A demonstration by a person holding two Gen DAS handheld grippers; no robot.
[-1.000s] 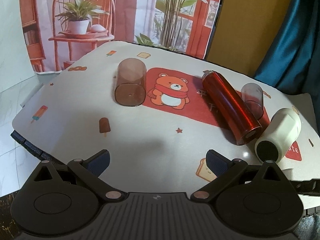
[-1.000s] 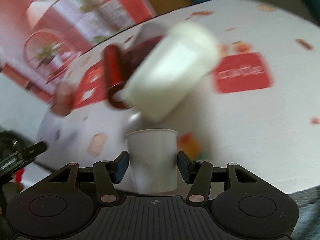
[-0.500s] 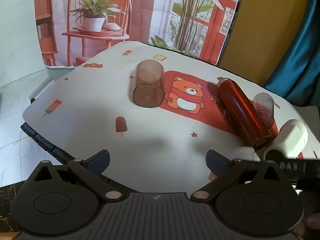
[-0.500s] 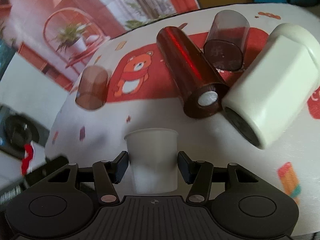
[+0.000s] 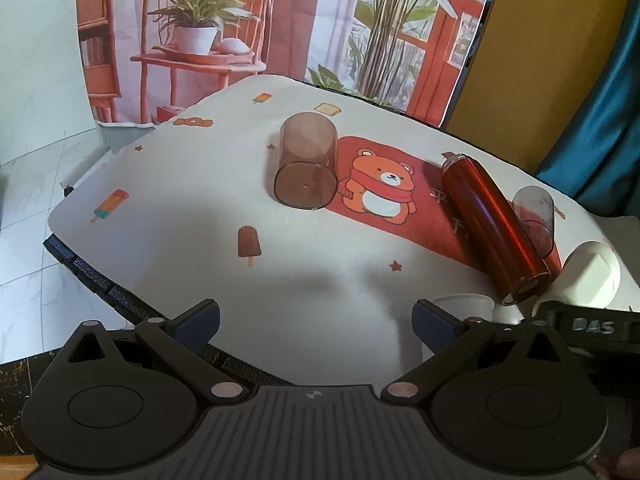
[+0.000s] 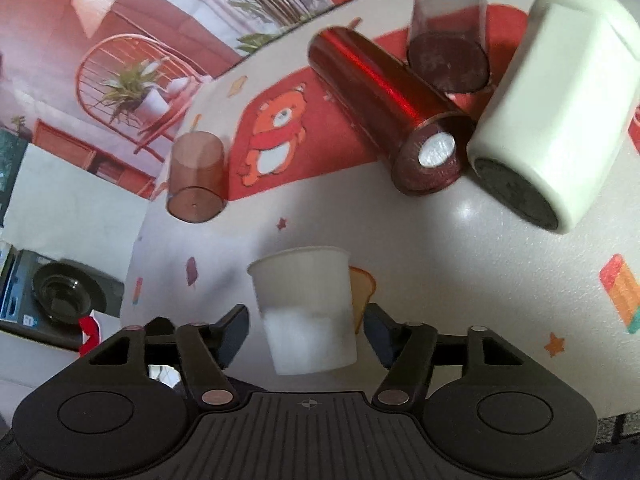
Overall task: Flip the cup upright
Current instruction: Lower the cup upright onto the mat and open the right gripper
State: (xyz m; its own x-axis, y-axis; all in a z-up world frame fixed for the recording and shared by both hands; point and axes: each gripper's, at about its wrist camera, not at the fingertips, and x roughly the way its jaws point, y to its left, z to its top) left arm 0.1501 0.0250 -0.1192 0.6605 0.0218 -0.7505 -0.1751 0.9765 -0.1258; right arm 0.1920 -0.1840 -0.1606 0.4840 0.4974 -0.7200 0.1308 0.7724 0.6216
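Observation:
A white paper cup [image 6: 306,312] stands upright on the table between the fingers of my right gripper [image 6: 306,330]. The jaws stand a little apart from the cup's sides, so the gripper is open. The cup's rim also shows in the left wrist view [image 5: 462,304], just behind my left gripper's right finger. My left gripper [image 5: 316,316] is open and empty above the table's near edge. A brown transparent cup [image 5: 306,168] lies on its side by the bear print; it also shows in the right wrist view [image 6: 196,178].
A red metallic bottle [image 6: 384,104], a second transparent cup [image 6: 448,36] and a cream bottle [image 6: 556,100] lie on their sides at the right. The table [image 5: 180,184] ends close at the left and near side, with tiled floor below. A printed backdrop [image 5: 280,20] hangs behind.
My right gripper's jaws have widened and let go of the white cup, which now stands on the table. The left gripper has drawn back and up a little.

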